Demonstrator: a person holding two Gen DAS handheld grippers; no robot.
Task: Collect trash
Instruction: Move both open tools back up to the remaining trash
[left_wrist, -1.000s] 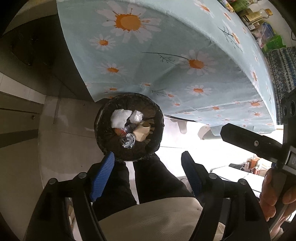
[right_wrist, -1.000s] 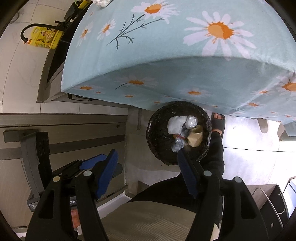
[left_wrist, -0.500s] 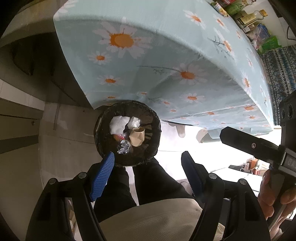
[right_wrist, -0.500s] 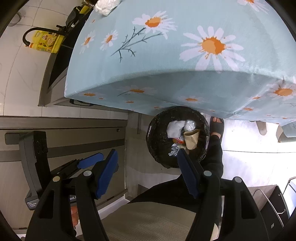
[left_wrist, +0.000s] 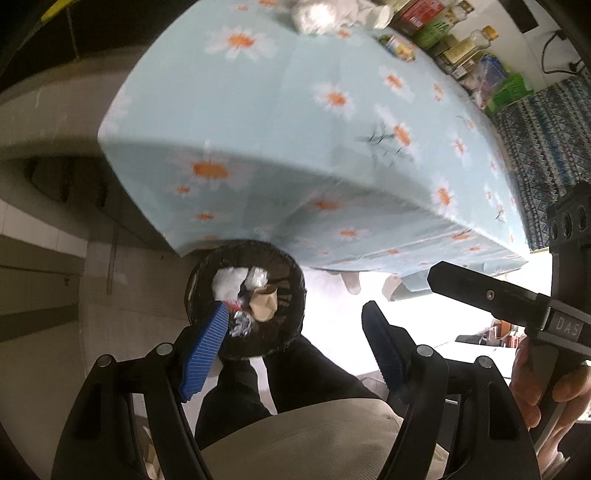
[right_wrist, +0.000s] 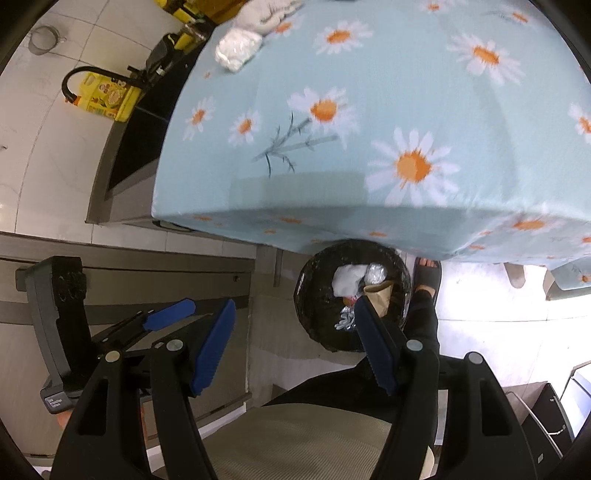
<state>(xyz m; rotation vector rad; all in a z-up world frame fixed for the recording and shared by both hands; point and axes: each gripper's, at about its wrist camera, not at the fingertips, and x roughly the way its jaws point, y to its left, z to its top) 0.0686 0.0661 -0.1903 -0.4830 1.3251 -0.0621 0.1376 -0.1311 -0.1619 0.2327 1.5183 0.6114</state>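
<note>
A black-lined trash bin (left_wrist: 284, 332) (right_wrist: 312, 314) stands on the floor under the table's edge. It holds a white tissue (left_wrist: 229, 282), a tan paper cup (left_wrist: 264, 304) and crumpled foil (left_wrist: 240, 326). My left gripper (left_wrist: 294, 306) hangs high above the bin, open, with nothing between its blue pads. In its own view my right gripper (right_wrist: 295, 302) is just as high, open and empty. A crumpled white wad (left_wrist: 314, 14) (right_wrist: 238, 51) lies at the far side of the daisy-print tablecloth (left_wrist: 295, 129) (right_wrist: 369, 110).
Bottles and packets (left_wrist: 461, 48) crowd the table's far right. A yellow jug (right_wrist: 107, 96) sits on the counter to the left, above grey cabinets (right_wrist: 129, 277). The person's dark trouser legs (left_wrist: 295, 369) and a sandalled foot (right_wrist: 428, 273) are beside the bin.
Both grippers have risen, so the bin looks smaller and lower. More of the tabletop has come into view, with the white wad on it. Neither gripper's jaws moved.
</note>
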